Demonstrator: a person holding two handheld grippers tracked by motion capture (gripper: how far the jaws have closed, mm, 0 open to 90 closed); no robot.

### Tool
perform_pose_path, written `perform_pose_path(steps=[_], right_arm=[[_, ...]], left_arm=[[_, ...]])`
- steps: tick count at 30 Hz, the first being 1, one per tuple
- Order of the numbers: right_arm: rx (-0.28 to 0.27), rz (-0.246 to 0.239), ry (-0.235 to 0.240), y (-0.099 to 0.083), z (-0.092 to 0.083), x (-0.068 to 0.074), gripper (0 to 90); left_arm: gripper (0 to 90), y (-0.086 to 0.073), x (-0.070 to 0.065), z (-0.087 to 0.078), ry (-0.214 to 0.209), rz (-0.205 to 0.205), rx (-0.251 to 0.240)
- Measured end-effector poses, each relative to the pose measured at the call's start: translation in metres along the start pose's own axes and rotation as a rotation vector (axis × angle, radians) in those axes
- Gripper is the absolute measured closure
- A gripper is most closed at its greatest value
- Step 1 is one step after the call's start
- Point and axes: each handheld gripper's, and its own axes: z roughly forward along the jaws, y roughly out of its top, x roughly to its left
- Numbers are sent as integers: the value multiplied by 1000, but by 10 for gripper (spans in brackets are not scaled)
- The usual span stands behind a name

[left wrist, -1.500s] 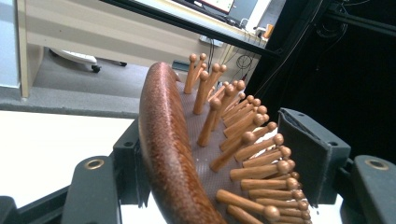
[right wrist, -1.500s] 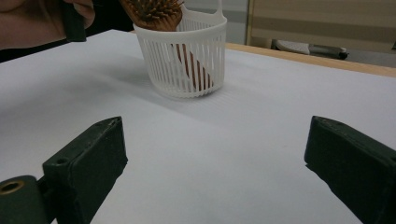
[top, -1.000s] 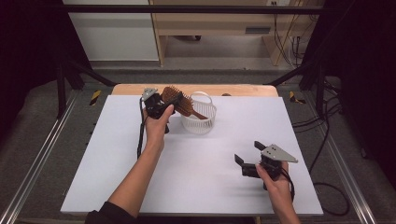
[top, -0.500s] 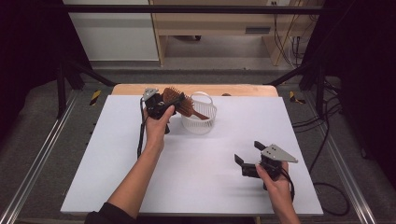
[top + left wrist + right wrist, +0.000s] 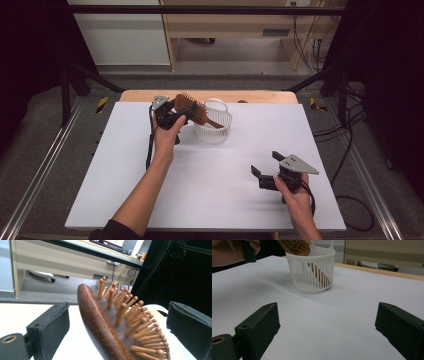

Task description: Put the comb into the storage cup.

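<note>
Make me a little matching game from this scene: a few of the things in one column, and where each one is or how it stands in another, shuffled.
Things:
1. wooden hairbrush
2. white slatted basket
3. left hand-held gripper
4. right hand-held gripper

States:
A. jaws wide apart, nothing between them, low over the near right of the table
B. stands on the far part of the white table top
C. handle down in the basket, head leaning out
D. jaws either side of the brush head, just been opening

Pairs: 1-C, 2-B, 3-D, 4-A
</note>
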Motion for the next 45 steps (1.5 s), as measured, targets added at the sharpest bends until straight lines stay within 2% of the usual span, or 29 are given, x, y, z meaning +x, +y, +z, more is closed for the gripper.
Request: perform_pose_path(steps=[5,19,26,31,40,45], right_arm=[[2,1,0,0,0,0,57],[4,3,5,0,1,1,54],[4,7,10,0,1,1,52],[1,13,8,1,0,0,52],[3,10,9,0,0,1,49],[8,10,6,0,0,1,49]], left_arm=[[44,0,-3,-2,12,35,2],[43,-6,0,-12,15,30,2],[43,-7,-2,-20,33,69,17],[42,-9,-4,-24,31,80,22],[42,-6,-8,-33,32,125,10],[42,-7,-8,-36,29,135,3]])
